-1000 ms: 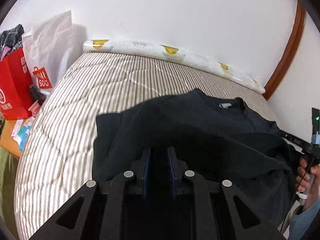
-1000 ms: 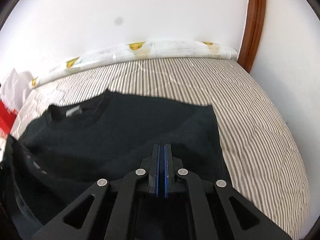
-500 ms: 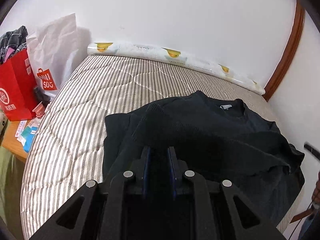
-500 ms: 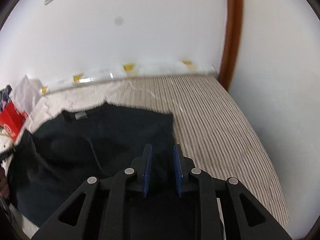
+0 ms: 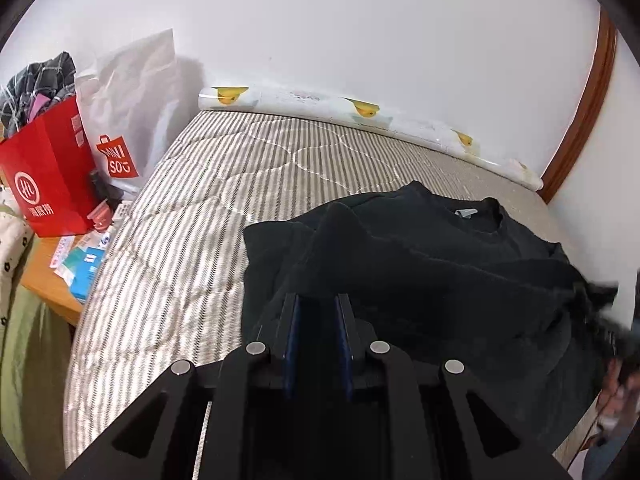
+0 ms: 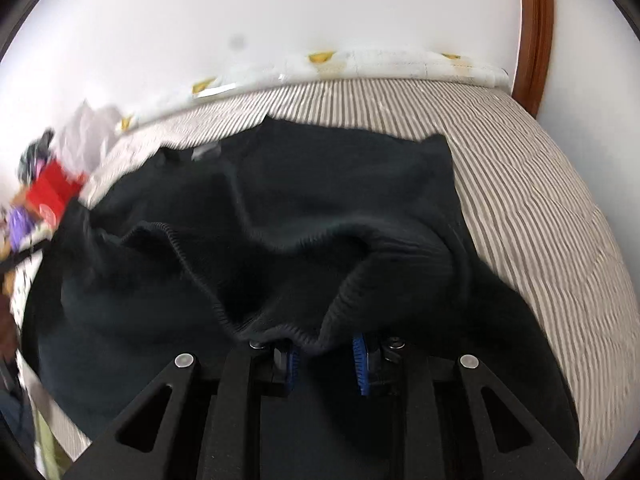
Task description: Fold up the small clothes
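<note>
Counted one black sweater and one striped mattress. Found one printed roll at the wall, with three yellow prints visible on it in the left wrist view. Saw two shopping bags: one red bag and one white bag. Noted one wooden side table and one brown door frame. Could not count exactly the small packets on that table.

White walls meet a striped mattress and brown wooden trim.
</note>
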{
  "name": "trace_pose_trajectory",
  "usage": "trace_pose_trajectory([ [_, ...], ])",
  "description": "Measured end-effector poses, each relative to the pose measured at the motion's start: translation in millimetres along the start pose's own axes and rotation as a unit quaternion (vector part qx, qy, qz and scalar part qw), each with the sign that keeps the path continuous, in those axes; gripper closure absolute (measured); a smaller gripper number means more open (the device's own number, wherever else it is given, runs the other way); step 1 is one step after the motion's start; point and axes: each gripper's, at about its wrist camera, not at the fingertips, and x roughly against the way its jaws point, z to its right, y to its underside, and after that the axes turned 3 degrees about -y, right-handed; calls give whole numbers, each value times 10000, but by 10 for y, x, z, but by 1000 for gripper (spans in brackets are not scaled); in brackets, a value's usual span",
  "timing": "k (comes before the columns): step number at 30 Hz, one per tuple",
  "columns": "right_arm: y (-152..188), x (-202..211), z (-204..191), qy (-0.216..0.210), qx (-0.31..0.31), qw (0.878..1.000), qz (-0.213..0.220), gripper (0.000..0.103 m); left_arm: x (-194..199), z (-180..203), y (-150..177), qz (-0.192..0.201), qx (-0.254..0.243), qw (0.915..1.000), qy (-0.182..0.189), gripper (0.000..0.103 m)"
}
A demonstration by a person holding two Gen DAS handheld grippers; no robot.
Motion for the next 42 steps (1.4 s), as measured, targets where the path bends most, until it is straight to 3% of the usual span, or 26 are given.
trace_pose_trajectory([
  [4,-282,-242,154,486,-332,9980,-245,92,-61,-9,-79,-52,-81,9999,-123,79],
  [6,-332,-213,85,625,-135,9979,-52,92,-116,-11,-138,-79,-125,9998,-109,78],
  [9,-359,-105,37,839,208,9961,202,81,-217,-8,-205,-188,-181,9997,40,74],
  [11,-388,-70,85,858,248,9955,319,65,-288,19,-244,-238,-244,9994,84,73],
  [13,-459,-127,149,918,246,9950,301,58,-351,49,-278,-255,-295,9992,80,73],
  [22,-625,-483,201,863,249,9960,-22,56,-508,204,-363,-188,-639,9976,195,74],
  [24,-651,-545,163,972,299,9948,-30,58,-551,234,-374,-220,-688,9973,121,87],
  [25,-656,-548,141,1012,338,9943,2,67,-544,235,-380,-204,-691,9974,47,94],
  [26,-654,-518,119,1046,385,9937,99,77,-511,217,-381,-126,-647,9977,126,96],
  [29,-647,-394,120,899,389,9945,363,85,-371,137,-393,225,-502,9983,168,97],
  [34,-799,-226,218,654,154,9947,775,86,-345,-13,-508,457,-68,9989,118,97],
  [42,-793,-743,497,713,-341,9967,201,86,-695,104,-543,58,-115,9997,-202,97],
])
